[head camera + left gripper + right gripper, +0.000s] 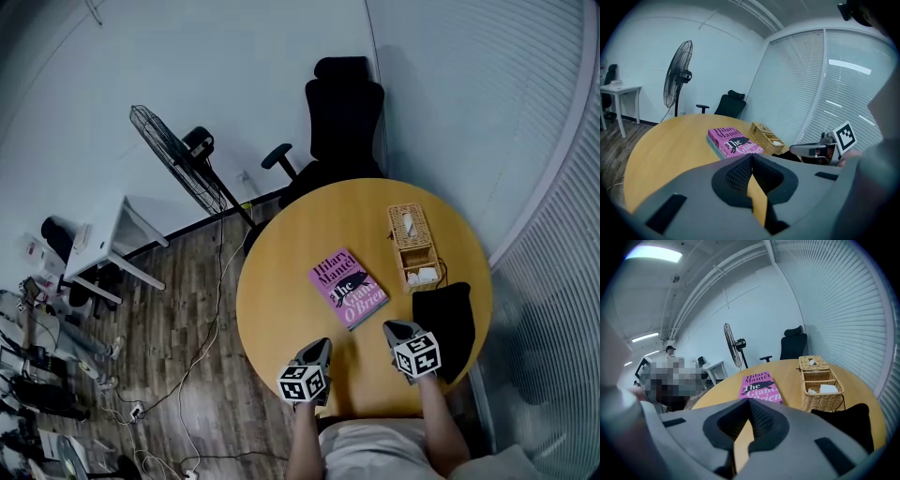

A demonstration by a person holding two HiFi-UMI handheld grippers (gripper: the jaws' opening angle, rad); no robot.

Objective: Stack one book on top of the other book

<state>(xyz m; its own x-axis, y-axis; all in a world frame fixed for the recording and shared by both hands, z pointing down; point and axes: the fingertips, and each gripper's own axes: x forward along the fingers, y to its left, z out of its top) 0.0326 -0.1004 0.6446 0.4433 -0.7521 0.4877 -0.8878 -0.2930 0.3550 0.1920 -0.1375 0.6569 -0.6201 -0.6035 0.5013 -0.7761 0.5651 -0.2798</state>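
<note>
A pink book [347, 287] lies flat near the middle of the round wooden table [300, 244]. A teal edge [712, 146] shows under the pink cover [733, 140], so it seems to rest on a second book. In the right gripper view the pink book [760, 385] lies just beyond the jaws. My left gripper [319, 345] hovers at the table's near edge, shut and empty, short of the book. My right gripper [398, 328] sits beside it to the right, also shut with nothing held. Seen close up, the left gripper [751, 157] and right gripper [749, 404] have their jaws together.
A wicker basket [412, 246] with a tissue box stands right of the book. A black cloth [448, 323] lies at the table's right edge, close to my right gripper. Beyond the table are a black office chair [342, 122], a standing fan [173, 159] and a white desk [112, 239].
</note>
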